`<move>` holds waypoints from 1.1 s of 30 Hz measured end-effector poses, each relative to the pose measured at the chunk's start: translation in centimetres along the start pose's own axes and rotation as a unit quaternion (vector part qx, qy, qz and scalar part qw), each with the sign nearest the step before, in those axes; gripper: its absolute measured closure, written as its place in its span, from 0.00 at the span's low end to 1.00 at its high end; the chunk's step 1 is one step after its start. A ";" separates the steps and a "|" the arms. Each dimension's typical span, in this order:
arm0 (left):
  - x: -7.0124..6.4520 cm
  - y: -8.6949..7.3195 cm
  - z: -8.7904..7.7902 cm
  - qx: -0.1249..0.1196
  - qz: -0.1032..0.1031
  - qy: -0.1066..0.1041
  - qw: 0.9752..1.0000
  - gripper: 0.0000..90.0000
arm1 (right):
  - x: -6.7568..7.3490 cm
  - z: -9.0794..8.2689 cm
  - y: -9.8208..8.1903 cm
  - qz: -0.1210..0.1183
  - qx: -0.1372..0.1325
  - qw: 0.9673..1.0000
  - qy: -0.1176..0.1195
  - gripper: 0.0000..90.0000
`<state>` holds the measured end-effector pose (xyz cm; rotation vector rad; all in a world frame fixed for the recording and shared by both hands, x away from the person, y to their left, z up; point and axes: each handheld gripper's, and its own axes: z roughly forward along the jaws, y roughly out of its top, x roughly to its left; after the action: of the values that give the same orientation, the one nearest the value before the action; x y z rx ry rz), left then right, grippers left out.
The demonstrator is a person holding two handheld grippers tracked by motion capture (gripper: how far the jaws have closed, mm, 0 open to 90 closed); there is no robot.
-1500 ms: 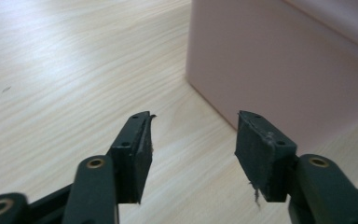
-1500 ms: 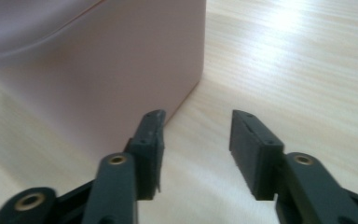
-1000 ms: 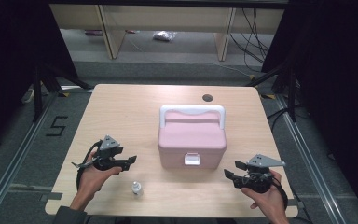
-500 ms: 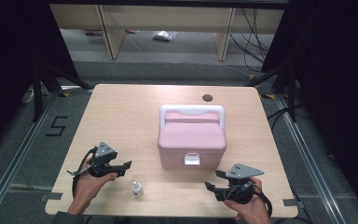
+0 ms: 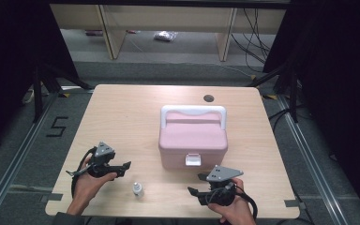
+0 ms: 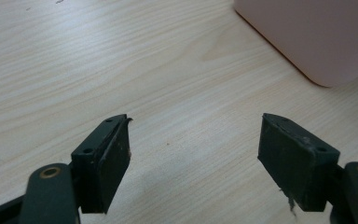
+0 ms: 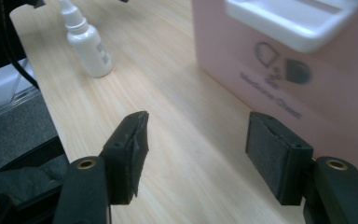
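- Black jaws of your right gripper (image 5: 194, 191) stand apart with nothing between them; in the right gripper view they look along the bench (image 7: 177, 93) toward the bottle (image 7: 86, 39), with the pink box (image 7: 279, 79) just beside them.
- Your left gripper (image 5: 125, 168) has just been opening its jaws; they are wide apart over bare wood, with a corner of the box ahead in the left gripper view.
- The bottle (image 5: 138, 189) stands upright near the front edge of the bench, between your two grippers and touching neither, a little in front of and left of the box.
- Its long axis is vertical, and the narrow nozzle cap points up.
- Judging by its look, it is small, light, stiff white plastic with a smooth, somewhat slippery wall, and easy to tip on its narrow base.
- Take it across the round body, below the shoulder, with the pads level. The thin cap would give you a poor hold.
- Close gently and squarely, because an off-centre pinch could squirt it sideways or knock it over.
- The box (image 5: 193, 137) sits mid-bench, lid down, white handle lying toward the far side and latch facing you.
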<state>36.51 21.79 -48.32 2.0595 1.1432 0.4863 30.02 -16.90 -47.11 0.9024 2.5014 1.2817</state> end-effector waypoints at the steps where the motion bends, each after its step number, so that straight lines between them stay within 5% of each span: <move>1: 0.0 0.0 0.0 0.001 -0.001 -0.003 1.000 0.26 | 0.2 0.2 0.1 0.000 -0.001 1.000 0.001 0.44; 5: 0.0 0.0 0.2 -0.004 -0.015 -0.004 1.000 0.26 | 1.0 1.3 0.7 -0.018 0.002 1.000 0.015 0.44; 8: 0.2 0.0 0.0 0.003 -0.002 0.002 1.000 0.26 | 1.5 2.1 1.1 -0.027 0.002 0.999 0.020 0.44; 24: 0.3 -0.1 0.1 0.009 -0.010 -0.001 1.000 0.26 | 5.6 8.1 4.0 -0.074 0.025 0.994 0.071 0.44; 33: 0.8 -0.3 0.0 0.016 -0.009 -0.001 1.000 0.26 | 6.6 10.5 4.9 -0.095 0.029 0.992 0.077 0.45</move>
<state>36.80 22.60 -48.60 2.0750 1.1755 0.4596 31.27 -3.76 -48.97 0.5776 2.6791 1.2649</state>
